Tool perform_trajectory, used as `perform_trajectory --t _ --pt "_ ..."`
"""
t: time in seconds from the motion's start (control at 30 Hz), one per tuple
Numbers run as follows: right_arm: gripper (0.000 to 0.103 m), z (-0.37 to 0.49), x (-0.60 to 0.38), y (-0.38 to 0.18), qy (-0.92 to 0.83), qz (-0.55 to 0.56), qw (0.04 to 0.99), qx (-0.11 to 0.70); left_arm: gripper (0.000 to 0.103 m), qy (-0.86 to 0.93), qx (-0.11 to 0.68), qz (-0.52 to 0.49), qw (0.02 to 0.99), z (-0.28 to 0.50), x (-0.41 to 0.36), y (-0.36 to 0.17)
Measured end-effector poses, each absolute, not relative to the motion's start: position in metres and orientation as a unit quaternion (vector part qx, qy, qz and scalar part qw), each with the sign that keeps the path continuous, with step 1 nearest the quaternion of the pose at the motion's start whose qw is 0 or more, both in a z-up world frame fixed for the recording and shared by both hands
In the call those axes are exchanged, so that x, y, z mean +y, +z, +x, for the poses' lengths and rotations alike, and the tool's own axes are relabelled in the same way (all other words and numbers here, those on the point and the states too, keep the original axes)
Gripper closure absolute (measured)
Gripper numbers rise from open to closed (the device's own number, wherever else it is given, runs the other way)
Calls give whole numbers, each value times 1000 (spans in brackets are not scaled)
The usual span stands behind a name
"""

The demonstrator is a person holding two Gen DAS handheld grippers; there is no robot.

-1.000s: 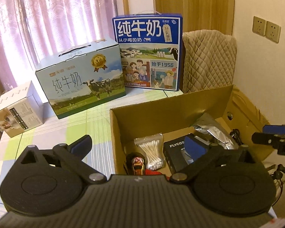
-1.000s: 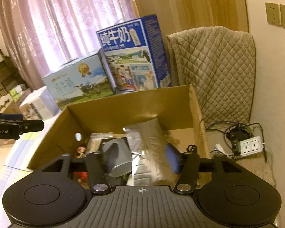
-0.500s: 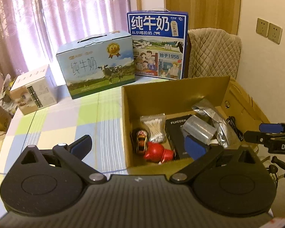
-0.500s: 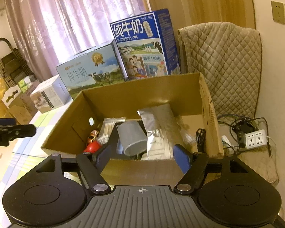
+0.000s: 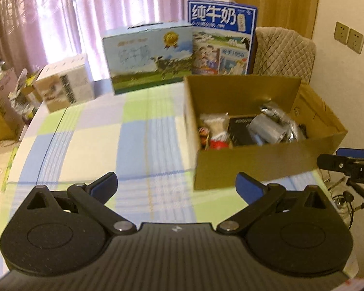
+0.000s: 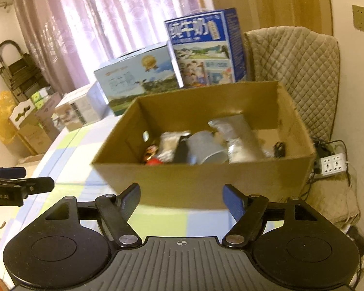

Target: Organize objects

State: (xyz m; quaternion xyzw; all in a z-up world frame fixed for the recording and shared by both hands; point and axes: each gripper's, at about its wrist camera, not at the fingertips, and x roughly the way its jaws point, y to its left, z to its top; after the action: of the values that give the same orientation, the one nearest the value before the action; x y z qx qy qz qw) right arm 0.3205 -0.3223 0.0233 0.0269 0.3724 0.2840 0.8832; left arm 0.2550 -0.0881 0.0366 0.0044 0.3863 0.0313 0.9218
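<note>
An open cardboard box (image 5: pixel 262 167) (image 6: pixel 201 181) stands on the checked tablecloth (image 5: pixel 133 150). Inside it lie a clear plastic cup (image 6: pixel 206 149), a silver foil pouch (image 6: pixel 240 135), a bag of cotton swabs (image 5: pixel 214 122), a black box (image 5: pixel 241 131), a small toy car (image 6: pixel 151 150) and a red object (image 5: pixel 217 143). My left gripper (image 5: pixel 176 186) is open and empty, in front of the box and to its left. The right gripper (image 6: pixel 181 197) is open and empty too, held before the box's near wall. Each gripper shows at the edge of the other's view.
Two milk cartons, one light blue (image 5: pixel 148 55) and one dark blue (image 5: pixel 222 41), stand at the table's far side, with a white box (image 5: pixel 65 87) to their left. A quilted chair (image 6: pixel 293 72) is behind the box. A power strip (image 6: pixel 332 163) and cables lie at the right.
Both grippers have pulled back and up from over the box, still open. The box now lies wholly ahead of them, and more tablecloth shows in the left wrist view.
</note>
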Motion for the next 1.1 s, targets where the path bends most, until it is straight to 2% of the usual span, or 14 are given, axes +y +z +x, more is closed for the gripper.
perform_trajectory --t 0.47,1.1 --pt "31 233 -257 13 310 12 857 411 1 43 414 -15 909 172 -31 28" --pt "31 153 -210 0 324 -18 846 422 1 45 430 -32 901 98 9 15"
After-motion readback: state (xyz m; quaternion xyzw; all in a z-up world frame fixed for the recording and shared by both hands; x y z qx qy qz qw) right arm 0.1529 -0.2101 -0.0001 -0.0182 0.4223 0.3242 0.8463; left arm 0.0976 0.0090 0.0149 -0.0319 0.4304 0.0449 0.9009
